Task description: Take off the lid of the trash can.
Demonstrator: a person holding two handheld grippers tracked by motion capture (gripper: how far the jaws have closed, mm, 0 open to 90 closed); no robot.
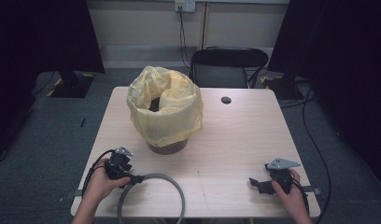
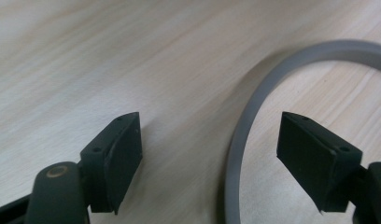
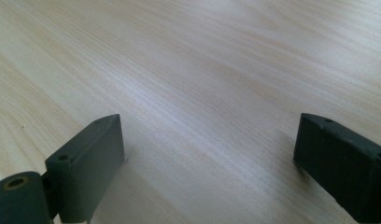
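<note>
Now the jaws of the left gripper (image 2: 209,158) stand wide apart, and the grey ring (image 2: 254,116) runs up between them. It lies flat on the table (image 2: 109,60) and neither pad presses on it, so nothing is held. The ring sits nearer the jaw on the right of the left gripper view, with more bare wood on the other side.

From above, the left gripper (image 1: 132,178) is at the near left of the table (image 1: 235,135), right at the ring's (image 1: 179,186) left edge. The ring is big and thin, and part of it hangs out past the near edge of the table.

I think the step is to pick up the ring. To do it well, go down low so the pads reach below the top of the band. Put the band in the middle of the two pads. Then close slowly and evenly, so the ring does not slide or tip. Lift only a little first to check that it stays put.

The right gripper (image 1: 257,183) rests at the near right, well apart from the ring. Its jaws are wide too, with only bare wood (image 3: 202,93) between them.

Farther back stands a bin (image 1: 167,147) with a yellow bag (image 1: 165,107) pulled over its rim. The ring may go there, so keep it level on the way
</note>
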